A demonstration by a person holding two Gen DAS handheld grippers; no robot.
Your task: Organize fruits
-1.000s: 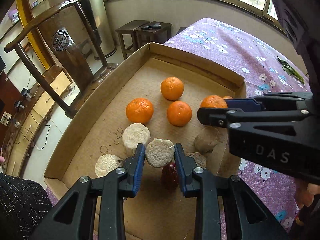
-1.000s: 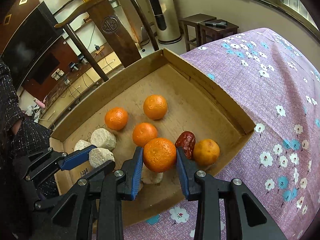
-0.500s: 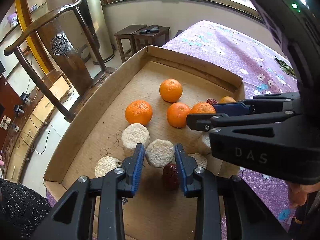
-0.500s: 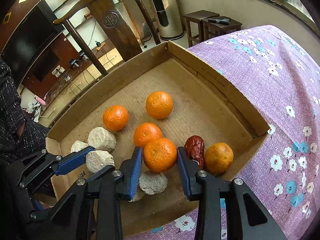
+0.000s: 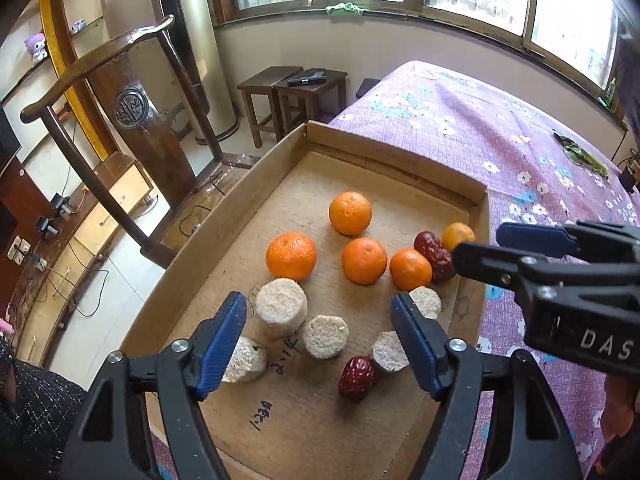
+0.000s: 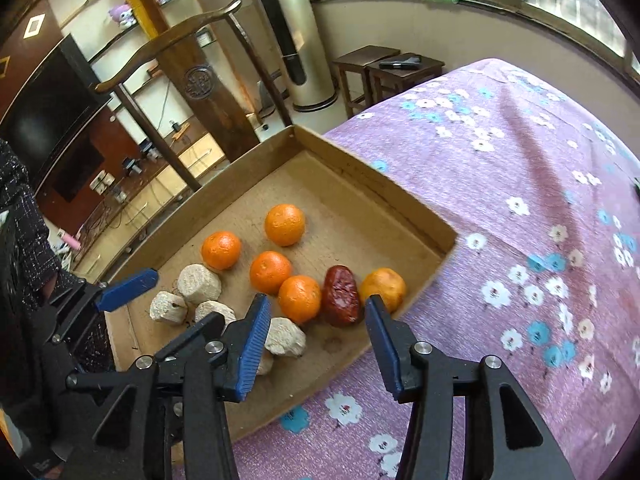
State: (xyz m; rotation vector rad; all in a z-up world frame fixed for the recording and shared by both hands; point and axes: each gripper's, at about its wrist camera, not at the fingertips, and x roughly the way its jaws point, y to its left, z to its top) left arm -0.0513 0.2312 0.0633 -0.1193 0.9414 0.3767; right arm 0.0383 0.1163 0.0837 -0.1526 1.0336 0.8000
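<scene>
A shallow cardboard tray (image 5: 200, 264) (image 6: 400, 196) holds several oranges, several pale cylinder pieces and two red dates. My left gripper (image 5: 320, 344) is open and empty above a pale cylinder (image 5: 324, 336), with a red date (image 5: 357, 378) just right of it. My right gripper (image 6: 314, 338) is open and empty above an orange (image 6: 299, 299) (image 5: 411, 269) that lies in the tray beside the other red date (image 6: 340, 295) (image 5: 434, 255). The right gripper (image 5: 476, 248) also shows in the left wrist view.
The tray lies on a purple flowered cloth (image 5: 500, 140) (image 6: 520, 200) at its left edge. A wooden chair (image 5: 132, 120) and two dark stools (image 5: 296, 96) stand on the floor beyond. A small yellow-orange fruit (image 6: 383, 289) sits in the tray's near right corner.
Both grippers have opened. The left let go of the pale cylinder and the right let go of the orange, which now lies in the tray. Both have drawn back and up.
</scene>
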